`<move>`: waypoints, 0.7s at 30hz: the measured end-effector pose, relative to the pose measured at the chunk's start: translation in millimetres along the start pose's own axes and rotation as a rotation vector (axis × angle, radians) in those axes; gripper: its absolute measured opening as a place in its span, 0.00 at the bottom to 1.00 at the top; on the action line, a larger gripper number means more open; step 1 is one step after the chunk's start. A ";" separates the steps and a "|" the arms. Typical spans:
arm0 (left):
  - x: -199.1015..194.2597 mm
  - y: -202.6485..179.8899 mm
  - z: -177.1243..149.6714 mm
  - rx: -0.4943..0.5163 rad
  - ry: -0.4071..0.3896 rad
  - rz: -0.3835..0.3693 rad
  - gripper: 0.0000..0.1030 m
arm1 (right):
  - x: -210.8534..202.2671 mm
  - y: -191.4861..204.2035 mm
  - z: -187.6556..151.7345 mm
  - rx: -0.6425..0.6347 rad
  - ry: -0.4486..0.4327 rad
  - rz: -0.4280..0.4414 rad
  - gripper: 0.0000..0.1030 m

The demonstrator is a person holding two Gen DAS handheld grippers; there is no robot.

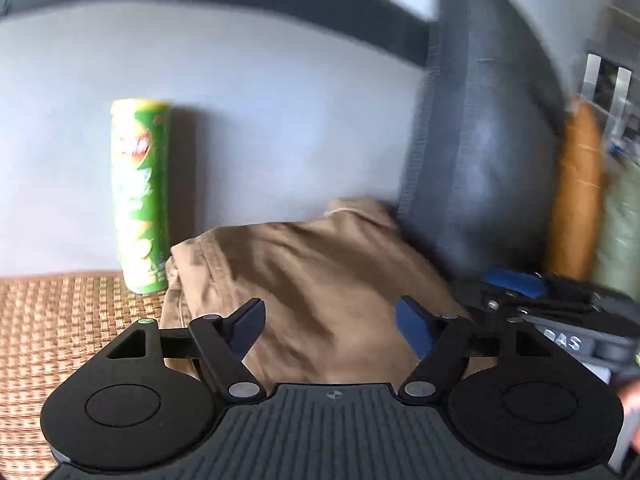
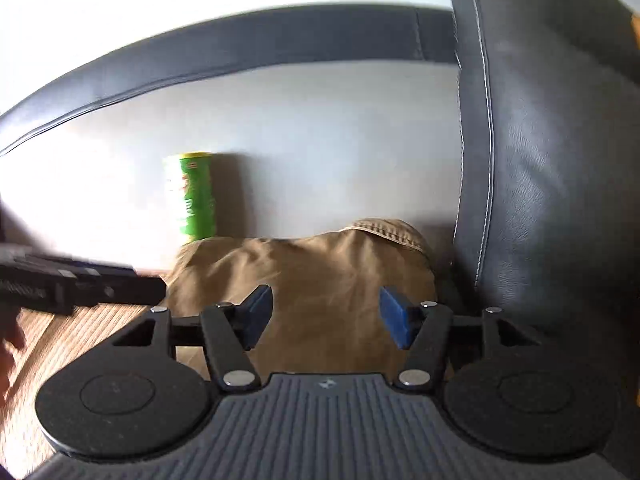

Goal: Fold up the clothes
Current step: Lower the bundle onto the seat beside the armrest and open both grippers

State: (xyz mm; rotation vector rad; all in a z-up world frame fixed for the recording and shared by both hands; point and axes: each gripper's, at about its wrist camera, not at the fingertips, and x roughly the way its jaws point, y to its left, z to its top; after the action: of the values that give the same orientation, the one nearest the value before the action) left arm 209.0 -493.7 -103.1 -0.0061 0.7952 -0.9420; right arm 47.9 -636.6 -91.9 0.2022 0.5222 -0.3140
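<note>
Both sets of jaws stand apart with nothing between the blue pads: the left gripper [image 1: 330,326] hangs released low in the centre of its frame, and the right gripper [image 2: 326,318] does the same in its own view, so neither is grasping cloth. Just beyond both lies the tan garment [image 1: 304,280], bunched in a rounded heap at lower centre on the woven mat [image 1: 60,320], its stitched hem pushed up against the dark leather cushion [image 2: 540,160] at right. That looks like a bundle set aside, or waiting for a fresh grip. At centre left a green chip can [image 1: 140,196] stands upright by the pale wall, clear of the work.
</note>
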 end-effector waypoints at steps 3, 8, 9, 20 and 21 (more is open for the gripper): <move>46.2 14.1 -8.5 -0.016 0.123 0.047 0.79 | 36.4 -7.1 -11.9 0.044 0.059 -0.041 0.77; 68.7 23.9 -34.5 0.011 0.114 0.032 0.77 | 77.5 -9.7 -54.1 0.038 0.073 -0.091 0.83; 72.3 30.2 -35.8 -0.024 0.109 0.015 0.77 | 80.9 -10.2 -56.0 0.041 0.066 -0.093 0.84; -14.1 -6.5 -49.4 0.041 0.015 -0.015 0.81 | 20.1 -8.7 -44.6 0.060 -0.029 -0.065 0.81; -20.9 -11.0 -56.2 0.064 0.015 -0.019 0.81 | 6.2 -6.9 -48.4 0.050 -0.043 -0.050 0.81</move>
State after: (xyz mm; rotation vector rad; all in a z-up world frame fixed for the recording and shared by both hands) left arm 159.7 -467.0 -127.4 0.0494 0.7798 -0.9858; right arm 28.5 -631.5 -136.8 0.2307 0.4776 -0.3801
